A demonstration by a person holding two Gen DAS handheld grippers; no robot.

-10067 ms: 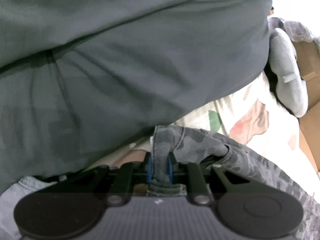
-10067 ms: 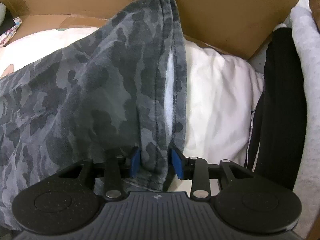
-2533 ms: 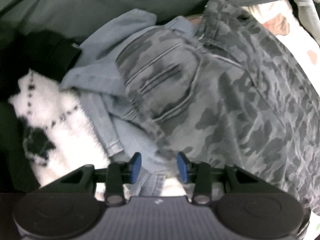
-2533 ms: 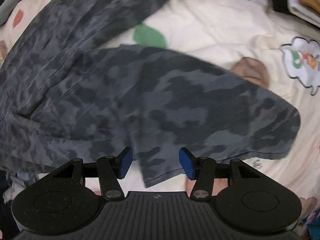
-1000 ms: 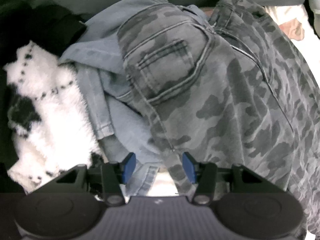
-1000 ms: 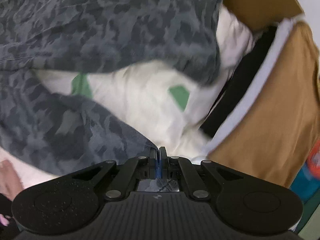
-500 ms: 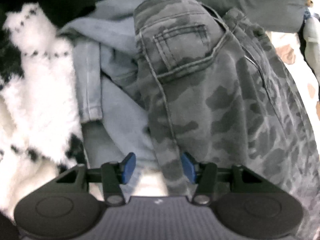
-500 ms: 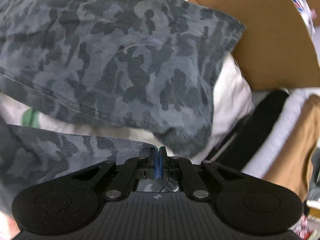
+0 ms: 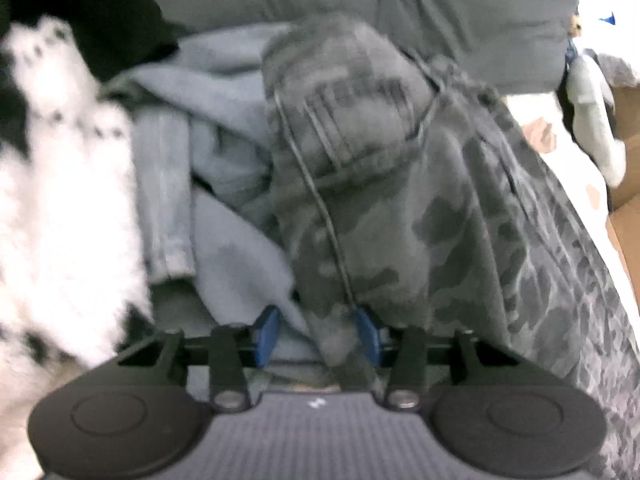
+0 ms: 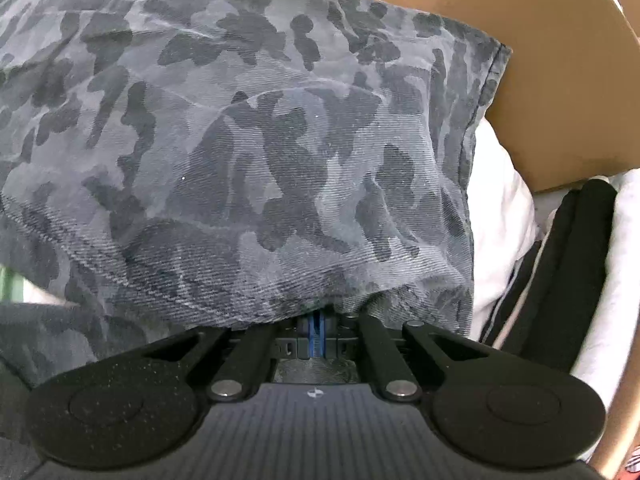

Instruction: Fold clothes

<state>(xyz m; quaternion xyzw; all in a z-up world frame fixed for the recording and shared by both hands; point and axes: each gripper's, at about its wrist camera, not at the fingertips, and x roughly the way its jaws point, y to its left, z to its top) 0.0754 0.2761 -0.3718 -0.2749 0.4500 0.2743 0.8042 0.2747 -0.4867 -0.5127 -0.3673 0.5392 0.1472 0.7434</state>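
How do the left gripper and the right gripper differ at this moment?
The left gripper has a wide gap and is closing around a fold of the camo pants; the right gripper is shut, pads together. Both have blue pads and point at those pants.

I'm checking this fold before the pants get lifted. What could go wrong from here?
1. The left gripper is closing on the camo pants with light blue denim also between its pads, so it may pinch both garments and drag the denim along.
2. The right gripper looks shut, with the pant leg draped over its tips; whether it pinches cloth is hidden, so that end may slip free.
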